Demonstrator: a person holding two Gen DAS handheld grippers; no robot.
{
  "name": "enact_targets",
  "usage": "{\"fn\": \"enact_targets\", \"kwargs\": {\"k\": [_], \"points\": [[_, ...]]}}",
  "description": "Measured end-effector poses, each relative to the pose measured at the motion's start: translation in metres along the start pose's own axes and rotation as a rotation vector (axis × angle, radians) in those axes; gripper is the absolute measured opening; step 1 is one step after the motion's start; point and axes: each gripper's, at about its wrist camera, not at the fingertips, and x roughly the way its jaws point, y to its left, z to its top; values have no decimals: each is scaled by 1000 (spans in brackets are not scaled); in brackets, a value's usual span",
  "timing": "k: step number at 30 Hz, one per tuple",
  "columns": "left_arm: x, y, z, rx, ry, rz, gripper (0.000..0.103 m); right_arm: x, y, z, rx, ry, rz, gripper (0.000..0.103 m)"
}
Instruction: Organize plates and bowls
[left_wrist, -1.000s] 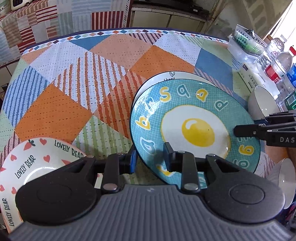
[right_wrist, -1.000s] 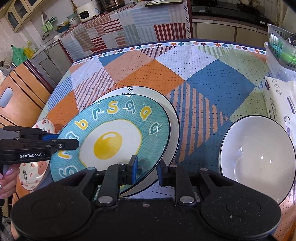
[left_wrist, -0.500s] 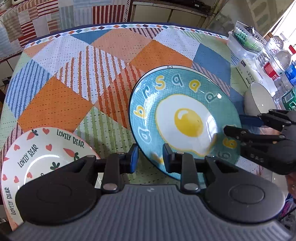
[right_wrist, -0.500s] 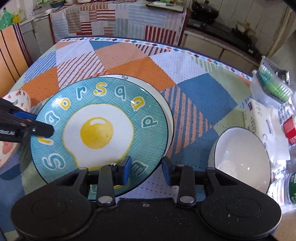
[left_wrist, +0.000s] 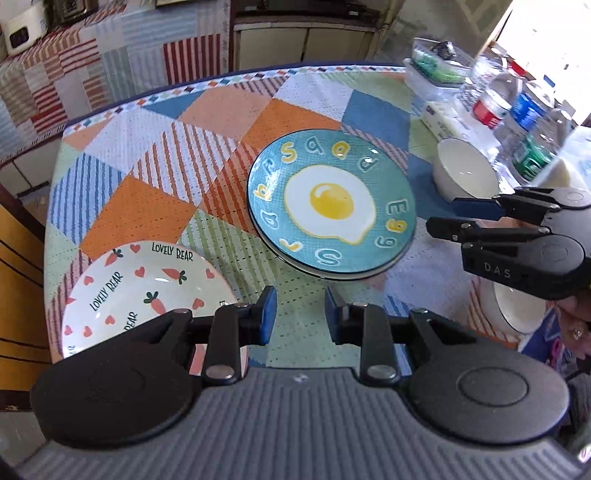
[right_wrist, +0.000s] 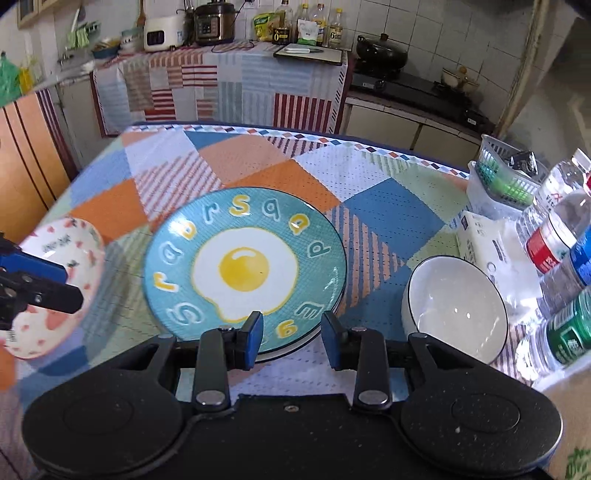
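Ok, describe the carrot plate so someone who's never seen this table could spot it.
Start at the patchwork tablecloth. Left of the teal egg plate, at the table's near left corner, sits the carrot plate. Only it is white with hearts and "LOVELY BEAR" lettering.

You had bright daylight flooding in beyond the water bottles (left_wrist: 495, 99), washing them out; fisheye bending curved the tablecloth (left_wrist: 147, 206) edges, and motion blur softened everything.

Egg plate (left_wrist: 332, 206): now lying flat on the white plate, released.
Left gripper (left_wrist: 296, 314): opening, backing away.
Right gripper (right_wrist: 291, 338): opening, backing away.
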Motion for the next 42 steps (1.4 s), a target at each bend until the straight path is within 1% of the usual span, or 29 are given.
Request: {"fn": "enact_targets", "kwargs": {"k": [3,7,11,13,15,17,21,23,28,29,30,31,33,36,38,40,42], "points": [[-24,-8,-5,45,-24,-13,28,-19,5,-2,18,-1,19,40],[-50,-15,-15,87,-36,-4,30,-43,14,-5,20,-8,29,42],[-69,-15,-25,92,-42,0,31,-66,24,-11,5,-14,45,44],[-78,-14,-31,87,-45,6,32,-76,29,-13,-7,-20,51,50],[-85,-13,-37,82,-47,12,34,-86,35,-15,-24,-28,65,52],[-91,-11,-44,82,-50,21,41,-95,42,-18,-46,-33,85,52],[-100,-8,-58,80,-48,35,42,-108,54,-27,-68,-36,123,55],[-104,-5,-65,77,-45,43,44,-113,60,-32,-80,-35,145,56],[-110,1,-78,71,-42,55,48,-115,72,-40,-114,-37,185,58],[-111,2,-80,70,-43,58,49,-115,75,-41,-128,-36,198,60],[-111,4,-82,69,-43,63,50,-114,79,-42,-149,-38,215,67],[-112,6,-84,66,-44,68,52,-114,83,-44,-168,-49,222,71],[-111,11,-89,54,-45,74,54,-112,91,-48,-198,-61,225,71],[-107,23,-97,36,-53,83,61,-104,99,-48,-194,-67,259,71],[-102,26,-104,60,-69,111,65,-97,103,-47,-188,-82,294,71],[-97,30,-111,72,-79,139,68,-88,110,-49,-214,-98,327,72],[-91,37,-117,57,-76,140,70,-81,116,-50,-253,-108,339,73]]}}
